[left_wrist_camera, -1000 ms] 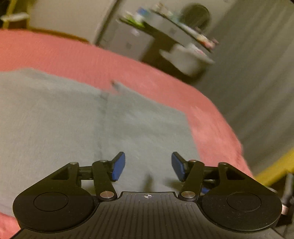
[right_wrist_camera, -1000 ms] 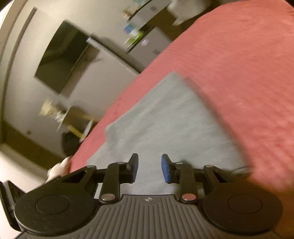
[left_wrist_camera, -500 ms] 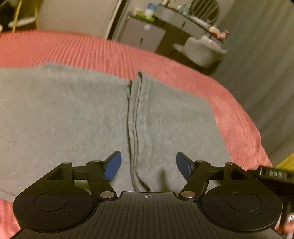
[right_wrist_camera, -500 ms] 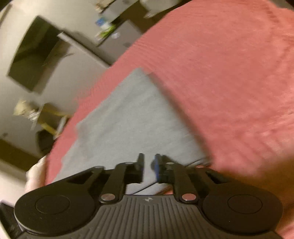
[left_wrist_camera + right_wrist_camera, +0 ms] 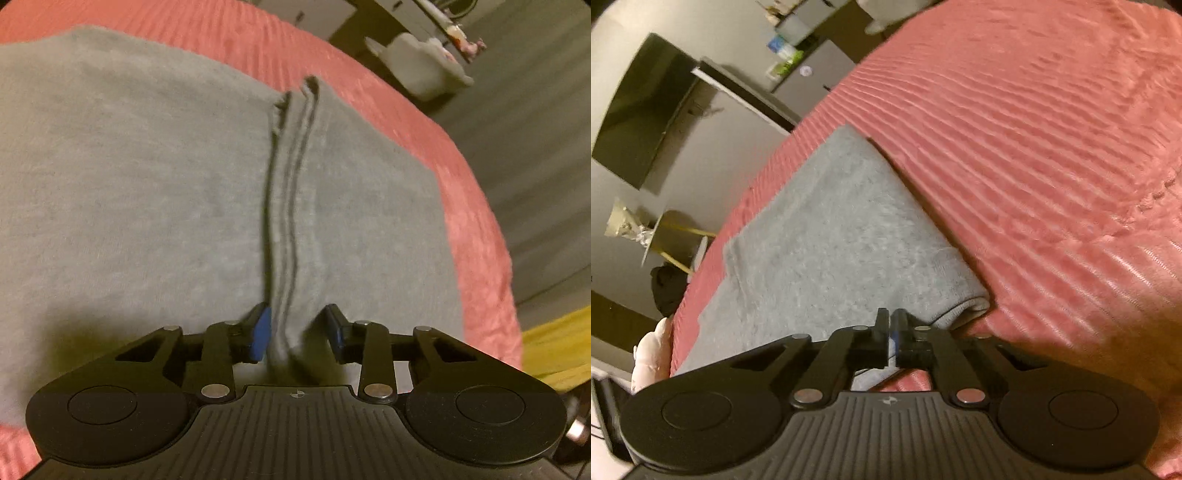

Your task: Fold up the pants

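So the left gripper [image 5: 297,338] is down on the pants [image 5: 147,206], right at the near edge. Its jaws are closing, about a third open, and the ridge of stacked fabric edges [image 5: 282,221] runs straight in between them. The blue pad on the left finger [image 5: 260,338] sits right against the left side of that ridge, while the right finger [image 5: 334,334] is just beside the cloth on the other side with a small gap, so it doesn't look like a real pinch yet. Fabric is bunched up a bit between them.

The right gripper [image 5: 891,341] is nearly shut and its jaws are closing too, with only a thin slit left between the two fingers. They sit at the near edge of the pants [image 5: 827,236], just left of the folded corner [image 5: 967,306]. I honestly can't tell if any cloth is caught in that slit, the fingers block it.

Counts: one pair of grey pants, lying flat on one red ribbed bedspread [image 5: 1034,129], two grippers, two fingers each. In the left view I count three dark lines along that ridge. The pants take up most of the left view, and in the right view they run away toward the far left edge of the bed.
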Motion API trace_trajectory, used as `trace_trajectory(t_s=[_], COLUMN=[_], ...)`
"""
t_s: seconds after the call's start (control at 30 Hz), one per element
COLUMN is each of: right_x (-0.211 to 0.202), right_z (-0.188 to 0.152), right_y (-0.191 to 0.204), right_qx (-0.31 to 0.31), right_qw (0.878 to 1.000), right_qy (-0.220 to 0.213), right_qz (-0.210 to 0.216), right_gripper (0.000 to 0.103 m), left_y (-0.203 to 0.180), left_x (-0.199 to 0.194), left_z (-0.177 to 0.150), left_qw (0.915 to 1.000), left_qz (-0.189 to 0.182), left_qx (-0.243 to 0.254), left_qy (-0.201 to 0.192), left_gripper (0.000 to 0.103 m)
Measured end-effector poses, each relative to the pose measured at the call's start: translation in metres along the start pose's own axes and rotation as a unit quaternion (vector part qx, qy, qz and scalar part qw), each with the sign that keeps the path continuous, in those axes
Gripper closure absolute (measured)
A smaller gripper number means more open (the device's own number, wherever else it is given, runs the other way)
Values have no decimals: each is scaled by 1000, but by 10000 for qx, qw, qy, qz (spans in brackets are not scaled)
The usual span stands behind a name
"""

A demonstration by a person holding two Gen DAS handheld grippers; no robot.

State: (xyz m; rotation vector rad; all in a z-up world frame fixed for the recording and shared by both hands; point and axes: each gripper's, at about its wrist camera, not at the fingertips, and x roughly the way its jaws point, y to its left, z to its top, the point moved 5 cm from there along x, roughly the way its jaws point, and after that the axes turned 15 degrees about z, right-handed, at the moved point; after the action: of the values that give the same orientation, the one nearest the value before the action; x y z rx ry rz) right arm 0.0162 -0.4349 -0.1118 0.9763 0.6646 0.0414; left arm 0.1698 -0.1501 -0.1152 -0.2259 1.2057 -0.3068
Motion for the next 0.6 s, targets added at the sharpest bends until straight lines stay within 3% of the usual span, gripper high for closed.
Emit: trace_trajectory(t_s=[0.07,0.13,0.17,0.33,0.6], right_x=[1,4,5,8,-4], right_z=[-4,-5,-5,-5,-7], right_y=[5,14,19,27,22], right_qx=[-148,-345,-406,-565,-487], right_qw=[9999,9993,9989,9982,9984], right_qy=[23,29,33,131,-77], right_qz=[62,173,223,151,265], right_gripper=[87,66,63,60,58], left_y=[-3,0,1,5,-1], left_x=[7,17,19,18,-28], left_z=[6,11,12,15,8], left_qw=[9999,9991,9986,9983,9959], left_qz=[-115,-258,-314,-464,-790], left_qx=[-73,-294,-355,-311,-186], left_qy=[48,181,230,156,-395], left_gripper=[66,65,65,83,88])
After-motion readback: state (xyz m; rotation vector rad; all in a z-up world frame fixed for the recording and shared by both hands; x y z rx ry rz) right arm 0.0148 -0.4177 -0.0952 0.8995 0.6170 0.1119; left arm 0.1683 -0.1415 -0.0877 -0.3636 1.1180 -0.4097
